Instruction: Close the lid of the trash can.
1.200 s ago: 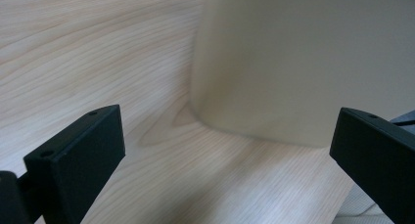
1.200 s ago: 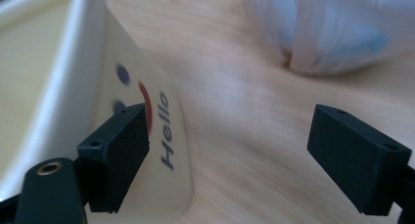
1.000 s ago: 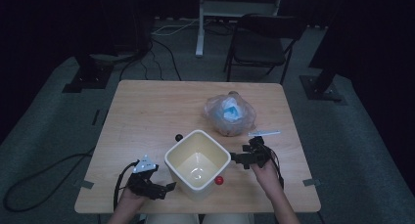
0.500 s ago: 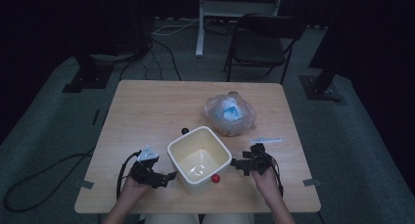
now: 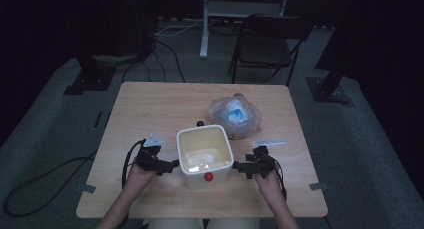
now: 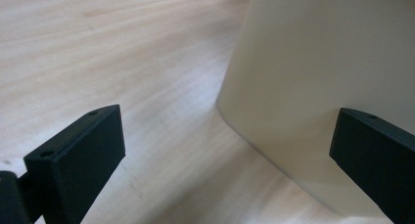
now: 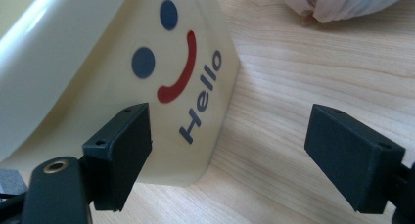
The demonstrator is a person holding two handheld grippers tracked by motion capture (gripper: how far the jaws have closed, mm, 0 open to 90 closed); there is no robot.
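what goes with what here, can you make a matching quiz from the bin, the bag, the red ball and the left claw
1. cream bin
2. plastic bag
3. red ball
4. left claw

a. open, beside the bin's left wall
b. table middle, smiley and "Hello" on one side
c. behind the bin, to its right
d. at the bin's near wall

Pairs: 1-b, 2-c, 3-d, 4-a

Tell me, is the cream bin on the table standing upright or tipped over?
Upright: the cream bin rests on its base on the table, its open top facing up in the high view.
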